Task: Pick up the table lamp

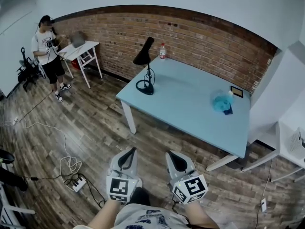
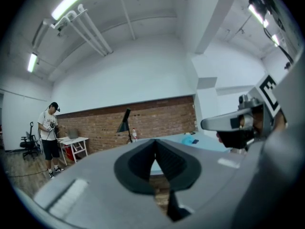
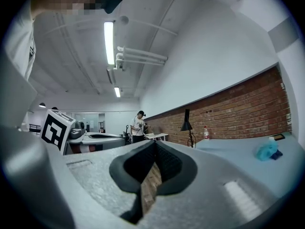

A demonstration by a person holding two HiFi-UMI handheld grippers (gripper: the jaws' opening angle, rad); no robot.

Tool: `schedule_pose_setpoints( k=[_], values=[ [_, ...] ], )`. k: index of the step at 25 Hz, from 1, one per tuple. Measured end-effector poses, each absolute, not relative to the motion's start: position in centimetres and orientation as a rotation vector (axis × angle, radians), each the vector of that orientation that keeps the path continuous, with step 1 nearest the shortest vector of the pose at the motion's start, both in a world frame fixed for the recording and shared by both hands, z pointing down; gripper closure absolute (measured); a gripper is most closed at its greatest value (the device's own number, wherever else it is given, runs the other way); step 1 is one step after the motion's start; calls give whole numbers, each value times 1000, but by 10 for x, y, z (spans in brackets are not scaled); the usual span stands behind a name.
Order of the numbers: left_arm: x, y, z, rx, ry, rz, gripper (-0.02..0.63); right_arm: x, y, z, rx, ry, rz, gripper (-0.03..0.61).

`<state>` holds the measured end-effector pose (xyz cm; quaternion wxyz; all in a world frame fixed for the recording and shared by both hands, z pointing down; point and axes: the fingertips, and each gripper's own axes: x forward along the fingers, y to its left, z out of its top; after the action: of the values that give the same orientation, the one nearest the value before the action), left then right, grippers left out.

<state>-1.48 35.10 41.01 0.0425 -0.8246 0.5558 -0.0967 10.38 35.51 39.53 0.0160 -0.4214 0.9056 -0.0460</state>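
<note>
The black table lamp (image 1: 145, 66) stands upright on the near left corner of the light blue table (image 1: 190, 113), its round base by the edge. It also shows far off in the left gripper view, lamp (image 2: 125, 123), and in the right gripper view, lamp (image 3: 186, 123). My left gripper (image 1: 127, 157) and right gripper (image 1: 175, 160) hang side by side over the wooden floor, well short of the table. Both point toward it, shut and empty. The left gripper's tips (image 2: 155, 144) meet, as do the right gripper's (image 3: 155, 147).
On the table are a water bottle (image 1: 162, 51) at the back, a blue object (image 1: 222, 103) and a small dark frame (image 1: 237, 91) at the right. A person (image 1: 47, 51) stands by a small white table (image 1: 81, 49). Cables and a power strip (image 1: 76, 182) lie on the floor.
</note>
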Motion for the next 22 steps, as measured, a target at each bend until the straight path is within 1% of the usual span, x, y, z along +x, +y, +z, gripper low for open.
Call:
schedule_pose_setpoints(
  k=[12,22],
  values=[
    [-98,206,405,-2600,1598,-258,621,11,221,388,-1382,2805,-138,580],
    [-159,138,410,-2641,1577,-214,621,-44,151,390,-1456,2798,-138,580]
  ],
)
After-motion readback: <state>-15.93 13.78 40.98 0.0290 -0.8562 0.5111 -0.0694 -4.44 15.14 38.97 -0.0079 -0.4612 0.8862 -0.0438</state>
